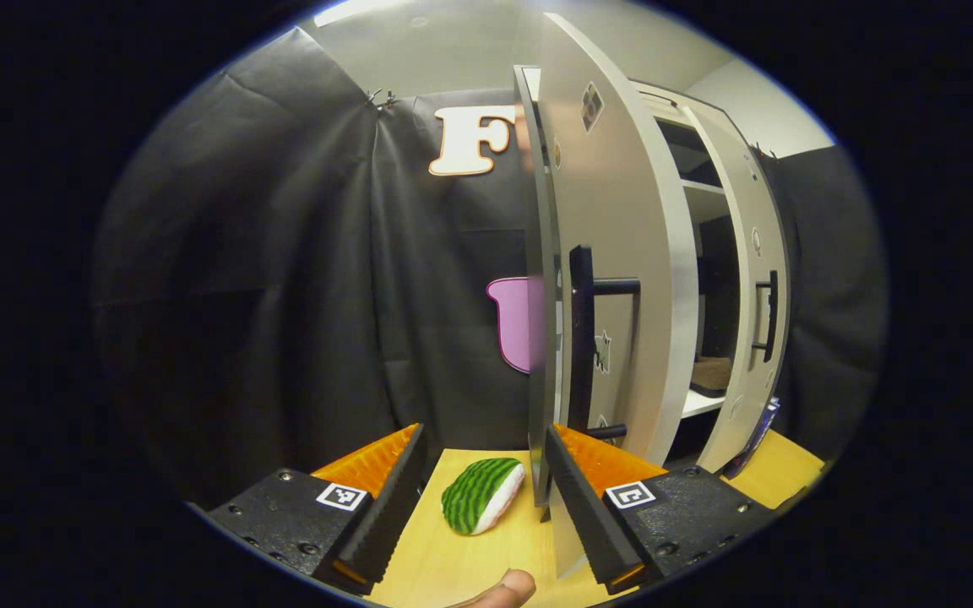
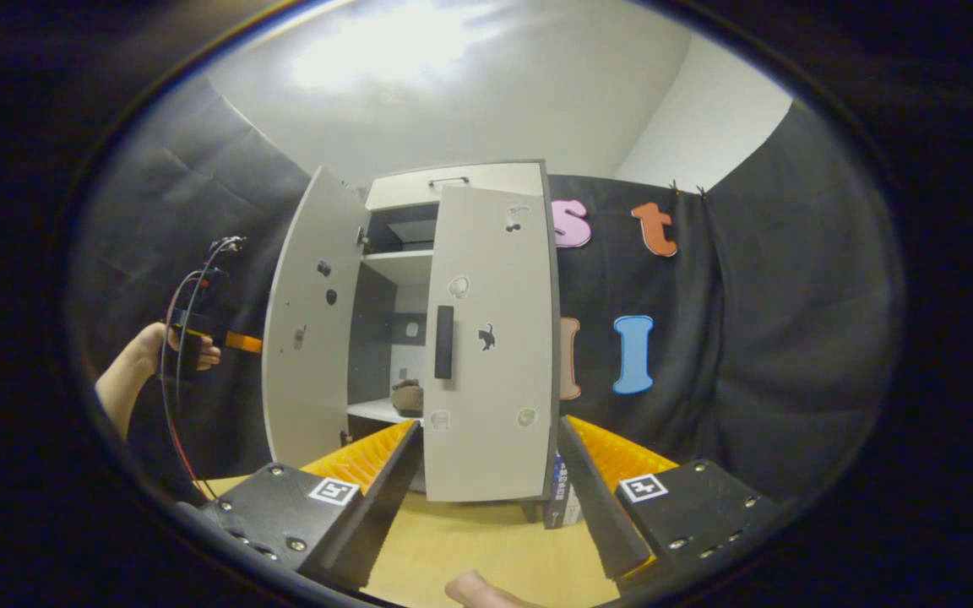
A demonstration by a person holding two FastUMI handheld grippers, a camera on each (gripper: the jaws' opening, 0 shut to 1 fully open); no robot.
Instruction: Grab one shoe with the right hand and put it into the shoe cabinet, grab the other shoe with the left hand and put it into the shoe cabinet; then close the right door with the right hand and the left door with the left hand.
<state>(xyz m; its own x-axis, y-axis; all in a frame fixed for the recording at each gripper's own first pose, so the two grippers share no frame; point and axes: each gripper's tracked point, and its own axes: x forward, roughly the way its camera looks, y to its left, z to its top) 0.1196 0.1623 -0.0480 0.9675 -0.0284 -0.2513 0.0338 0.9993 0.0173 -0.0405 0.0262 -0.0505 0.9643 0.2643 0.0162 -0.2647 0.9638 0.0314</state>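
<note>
The white shoe cabinet [image 2: 461, 181] stands on a wooden table. Its left door [image 2: 309, 338] swings wide open and the right door [image 2: 491, 346], with a black handle [image 2: 444, 342], is partly open. A brownish shoe [image 2: 408, 395] lies on the lower shelf, seen also as the shoe [image 1: 710, 371] between the doors. My left gripper [image 1: 482, 498] is open, close to the left door's [image 1: 613, 253] outer face and its black handle [image 1: 584, 338]. A hand holds that left gripper [image 2: 199, 338] beyond the left door. My right gripper [image 2: 486, 498] is open in front of the right door, holding nothing.
A green-striped, watermelon-like object [image 1: 482, 494] lies on the wooden table [image 1: 453, 566] in front of the left gripper. A blue box [image 2: 567, 498] stands by the cabinet's right foot. The right door [image 1: 748, 321] carries a black handle [image 1: 765, 317]. Black cloth walls surround the table.
</note>
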